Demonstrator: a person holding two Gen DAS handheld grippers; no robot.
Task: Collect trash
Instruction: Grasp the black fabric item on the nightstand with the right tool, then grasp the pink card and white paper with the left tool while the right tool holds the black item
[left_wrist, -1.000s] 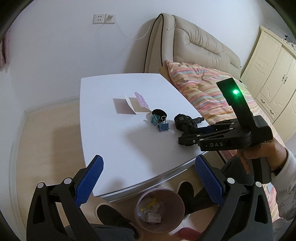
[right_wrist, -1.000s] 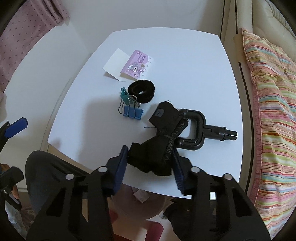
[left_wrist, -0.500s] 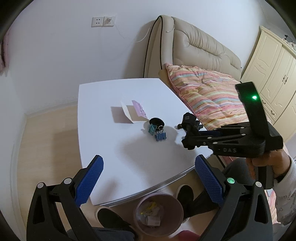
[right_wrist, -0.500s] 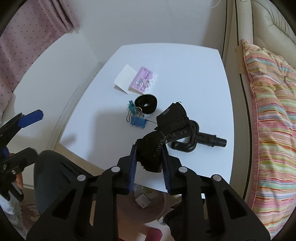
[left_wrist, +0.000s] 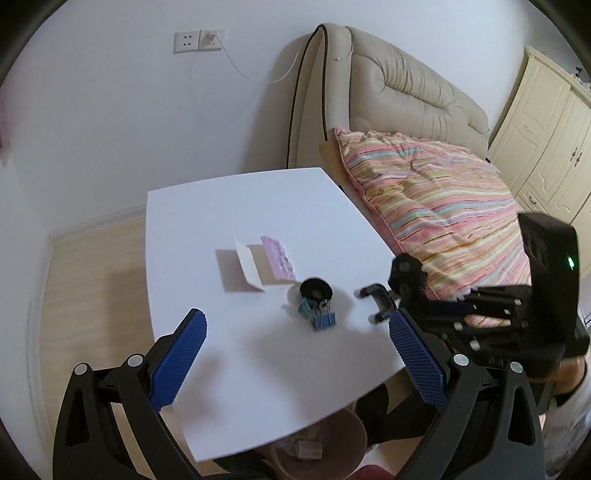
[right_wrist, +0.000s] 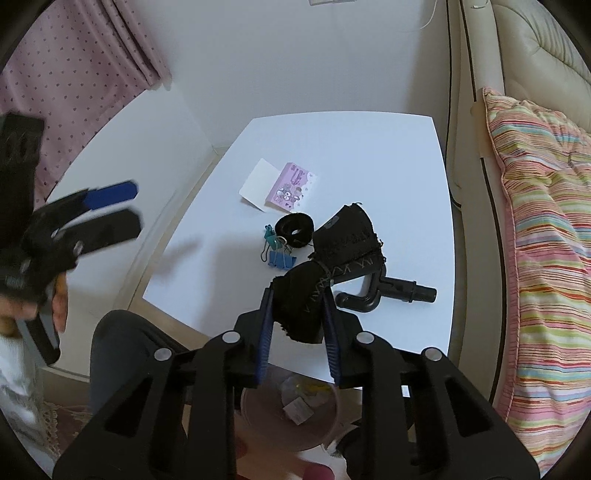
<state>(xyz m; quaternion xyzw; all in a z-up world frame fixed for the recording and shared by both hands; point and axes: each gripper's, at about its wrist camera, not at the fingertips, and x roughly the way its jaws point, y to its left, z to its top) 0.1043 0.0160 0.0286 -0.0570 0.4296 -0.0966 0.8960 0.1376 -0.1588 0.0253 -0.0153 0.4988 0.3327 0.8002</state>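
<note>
Even, soft indoor light, faint shadows on the white table (left_wrist: 229, 206); fisheye-bent edges, slight motion blur.

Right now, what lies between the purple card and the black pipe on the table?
In the right wrist view, a black hair tie and binder clips lie between purple card and pipe.
</note>
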